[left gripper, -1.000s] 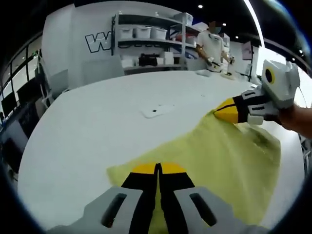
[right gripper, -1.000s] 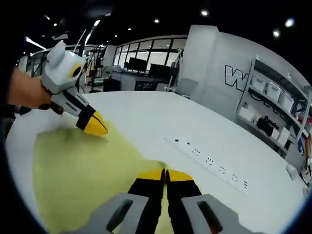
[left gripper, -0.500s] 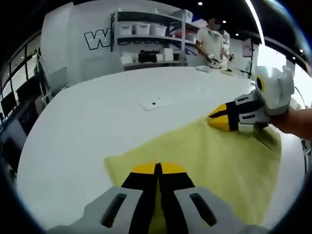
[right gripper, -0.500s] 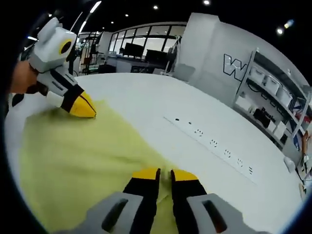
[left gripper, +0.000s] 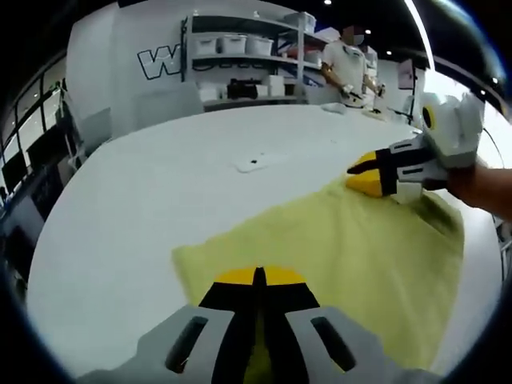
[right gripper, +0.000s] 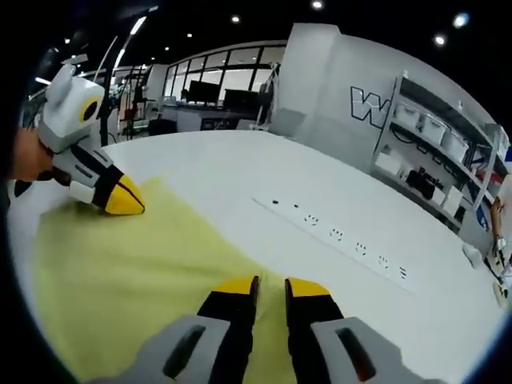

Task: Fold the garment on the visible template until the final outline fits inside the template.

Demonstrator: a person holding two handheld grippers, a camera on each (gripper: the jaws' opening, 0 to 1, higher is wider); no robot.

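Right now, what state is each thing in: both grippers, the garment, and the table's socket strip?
Left gripper: jaws shut on the yellow garment's edge.
Right gripper: jaws slightly open over the garment, gap between the tips.
Yellow garment: spread flat on the white table, not fully folded.
Socket strip: set flush in the table, nothing plugged in.

Broad white desk with flush white power strip of sockets set into its top, running diagonally in the right gripper view; white wall bearing large outlined letter W; metal shelving rack holding white storage bins; person in white top standing beyond the desk; glazed partition windows behind.
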